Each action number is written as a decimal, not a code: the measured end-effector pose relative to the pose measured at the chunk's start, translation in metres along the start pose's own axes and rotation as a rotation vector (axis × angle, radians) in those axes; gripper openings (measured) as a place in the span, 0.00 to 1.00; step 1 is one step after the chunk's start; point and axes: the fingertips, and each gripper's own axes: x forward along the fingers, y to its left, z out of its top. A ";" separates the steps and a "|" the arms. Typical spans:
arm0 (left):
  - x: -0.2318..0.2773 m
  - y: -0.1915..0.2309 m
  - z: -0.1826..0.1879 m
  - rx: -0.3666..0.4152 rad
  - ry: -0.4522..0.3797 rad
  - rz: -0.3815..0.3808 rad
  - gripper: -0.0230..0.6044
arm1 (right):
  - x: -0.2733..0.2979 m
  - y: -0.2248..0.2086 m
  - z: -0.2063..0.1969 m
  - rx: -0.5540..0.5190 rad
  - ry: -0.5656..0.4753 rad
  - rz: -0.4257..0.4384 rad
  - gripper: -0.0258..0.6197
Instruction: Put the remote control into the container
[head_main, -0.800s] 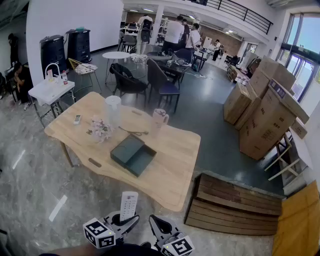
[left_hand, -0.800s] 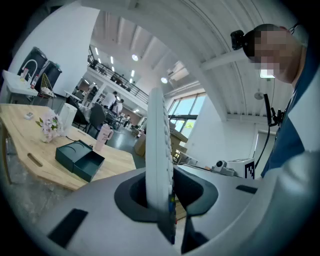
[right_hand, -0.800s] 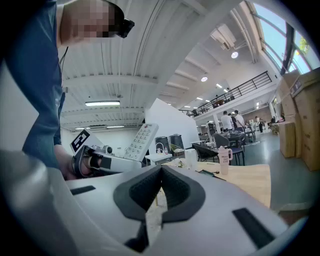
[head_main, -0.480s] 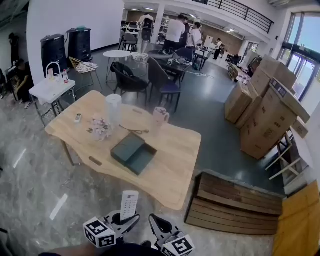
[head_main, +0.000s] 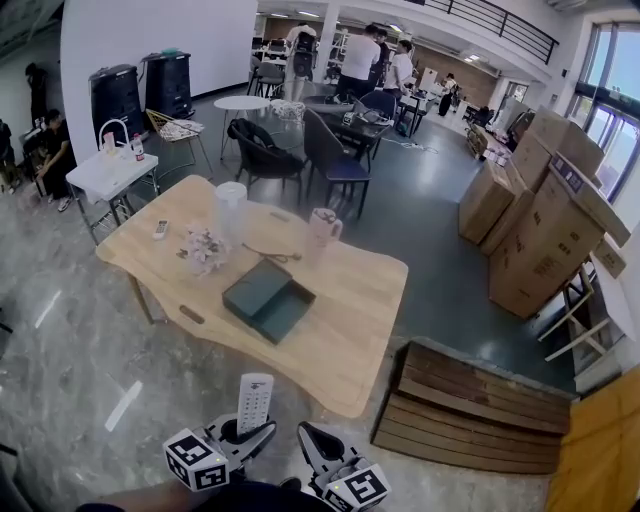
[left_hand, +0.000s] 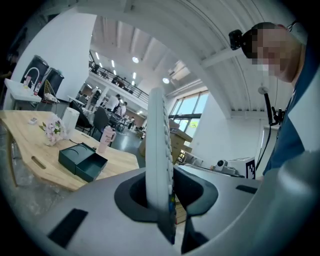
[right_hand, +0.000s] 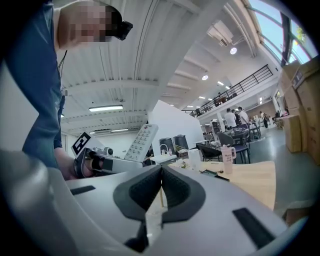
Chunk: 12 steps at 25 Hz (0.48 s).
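Observation:
My left gripper (head_main: 250, 432) is shut on a white remote control (head_main: 254, 403), which stands upright out of its jaws, low in the head view and short of the table's near edge. In the left gripper view the remote (left_hand: 159, 150) is seen edge-on between the pads of that gripper (left_hand: 160, 195). The container, a dark green open box (head_main: 268, 300) with its lid beside it, lies mid-table, also visible in the left gripper view (left_hand: 82, 161). My right gripper (head_main: 308, 442) sits beside the left one, shut and holding nothing (right_hand: 161, 187); its view shows the remote (right_hand: 141, 142).
The light wooden table (head_main: 350, 340) also carries a white jug (head_main: 231, 208), a pink tumbler (head_main: 322, 232), a flower bunch (head_main: 204, 248) and a small second remote (head_main: 160, 229). A wooden pallet (head_main: 470, 405) lies on the floor at right, cardboard boxes (head_main: 545, 220) behind it. Chairs and people stand beyond.
The head view has shifted slightly, so the table sits a little further right and up. The left gripper keeps the remote upright; the right gripper stays beside it.

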 end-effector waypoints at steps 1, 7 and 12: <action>0.003 -0.002 -0.001 0.002 -0.004 0.006 0.18 | -0.003 -0.004 0.000 0.000 -0.001 0.003 0.07; 0.019 -0.007 -0.013 -0.024 -0.009 0.043 0.18 | -0.012 -0.025 -0.009 0.014 0.019 0.017 0.07; 0.031 0.007 -0.004 -0.034 -0.018 0.061 0.18 | -0.006 -0.041 -0.007 0.014 0.034 0.017 0.07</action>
